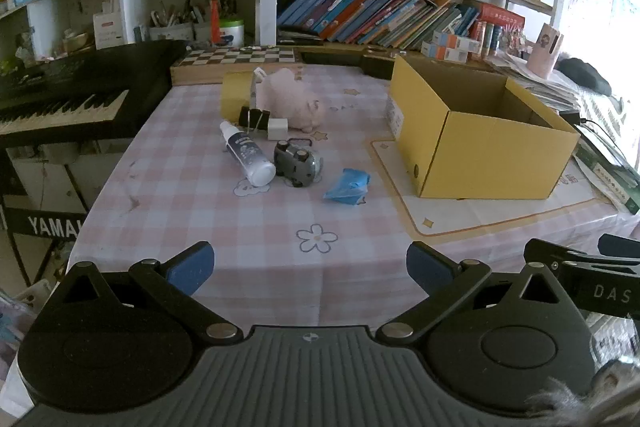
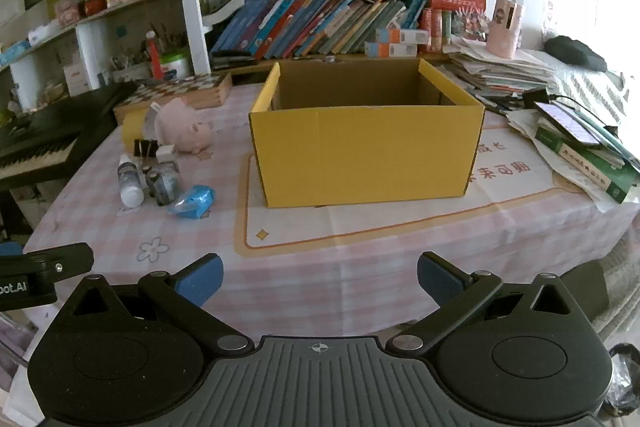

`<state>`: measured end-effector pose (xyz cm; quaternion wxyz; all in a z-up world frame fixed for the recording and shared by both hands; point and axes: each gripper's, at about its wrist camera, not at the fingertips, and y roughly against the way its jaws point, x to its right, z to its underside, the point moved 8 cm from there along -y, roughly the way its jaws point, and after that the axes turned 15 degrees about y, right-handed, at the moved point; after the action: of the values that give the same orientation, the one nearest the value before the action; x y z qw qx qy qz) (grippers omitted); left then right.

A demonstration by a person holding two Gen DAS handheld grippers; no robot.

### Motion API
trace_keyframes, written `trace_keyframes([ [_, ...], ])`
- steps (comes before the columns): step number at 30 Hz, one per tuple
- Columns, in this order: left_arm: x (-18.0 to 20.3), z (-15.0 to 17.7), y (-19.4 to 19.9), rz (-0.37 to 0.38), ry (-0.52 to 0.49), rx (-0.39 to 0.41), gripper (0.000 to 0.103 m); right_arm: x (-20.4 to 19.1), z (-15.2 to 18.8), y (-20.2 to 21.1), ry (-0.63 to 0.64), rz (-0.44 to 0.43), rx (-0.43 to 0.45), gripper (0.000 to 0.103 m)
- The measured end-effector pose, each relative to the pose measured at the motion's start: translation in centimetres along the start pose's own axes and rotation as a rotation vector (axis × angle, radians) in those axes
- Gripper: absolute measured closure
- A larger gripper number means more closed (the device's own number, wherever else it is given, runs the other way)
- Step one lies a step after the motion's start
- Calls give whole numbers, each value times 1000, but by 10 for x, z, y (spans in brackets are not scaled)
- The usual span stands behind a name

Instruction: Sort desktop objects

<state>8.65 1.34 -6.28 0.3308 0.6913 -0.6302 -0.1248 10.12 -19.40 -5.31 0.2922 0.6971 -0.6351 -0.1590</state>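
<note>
left wrist: left gripper (image 1: 310,267) jaws wide, empty; right gripper (image 2: 320,277) likewise.

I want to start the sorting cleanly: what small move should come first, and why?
Probably ease the open left gripper forward toward the blue packet: it lies nearest, apart from the other items, and beside the open yellow box.

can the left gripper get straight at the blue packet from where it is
Probably yes. The left gripper is open and holds nothing, and only bare tablecloth lies between it and the blue packet. The toy car sits just left of the packet and the box to its right, neither across the approach.
</note>
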Motion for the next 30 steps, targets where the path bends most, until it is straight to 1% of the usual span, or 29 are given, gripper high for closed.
trace_keyframes([
  [18, 0, 0, -3, 4, 3, -5, 0, -5, -4, -4, 12, -6, 2, 0],
  [30, -4, 0, -9, -2, 17, -22, 0, -12, -7, -6, 26, -17, 7, 0],
])
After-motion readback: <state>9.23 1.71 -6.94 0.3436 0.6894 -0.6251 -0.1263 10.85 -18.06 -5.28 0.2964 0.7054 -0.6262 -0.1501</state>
